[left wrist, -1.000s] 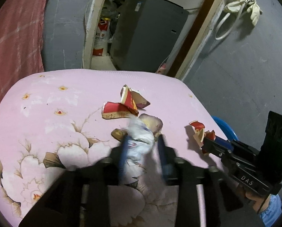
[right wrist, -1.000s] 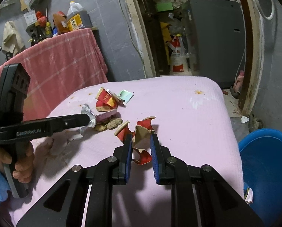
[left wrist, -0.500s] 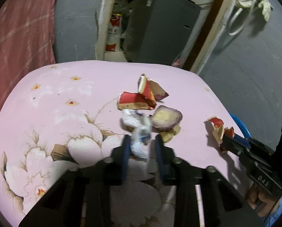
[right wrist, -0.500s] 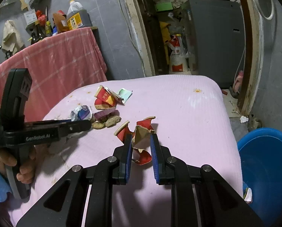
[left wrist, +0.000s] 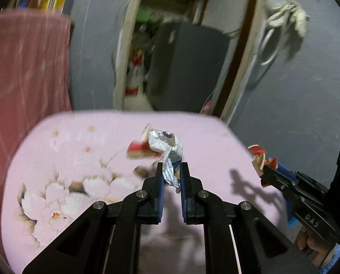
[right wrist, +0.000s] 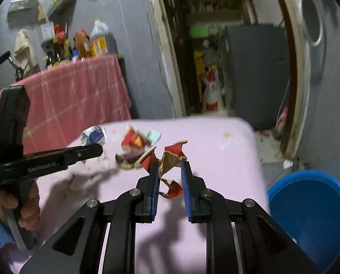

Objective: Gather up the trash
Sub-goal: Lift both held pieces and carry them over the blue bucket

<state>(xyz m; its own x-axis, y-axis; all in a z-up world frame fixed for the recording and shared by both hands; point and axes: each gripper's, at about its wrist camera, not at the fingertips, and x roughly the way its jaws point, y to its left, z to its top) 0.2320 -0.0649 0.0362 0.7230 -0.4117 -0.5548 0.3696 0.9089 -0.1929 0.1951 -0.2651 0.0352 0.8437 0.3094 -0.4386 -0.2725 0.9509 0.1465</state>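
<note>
My left gripper [left wrist: 171, 167] is shut on a crumpled white wrapper [left wrist: 167, 150] and holds it above the pink flowered cushion [left wrist: 67, 159]; the wrapper also shows in the right wrist view [right wrist: 93, 135]. My right gripper [right wrist: 169, 169] is shut on a torn red and brown cardboard piece [right wrist: 171, 159], lifted above the cushion; it also shows in the left wrist view [left wrist: 260, 158]. More red cardboard scraps [right wrist: 133, 140] and brown bits [right wrist: 124, 161] lie on the cushion.
A blue plastic tub [right wrist: 311, 214] stands on the floor to the right of the cushion. A pink cloth-covered stand [right wrist: 78, 91] with bottles is at the back left. A doorway with a grey cabinet [right wrist: 256, 73] is behind.
Both grippers have risen, lifting the wrapper and the cardboard piece off the cushion. The left gripper closed on the wrapper and pulled it away from the scraps.
</note>
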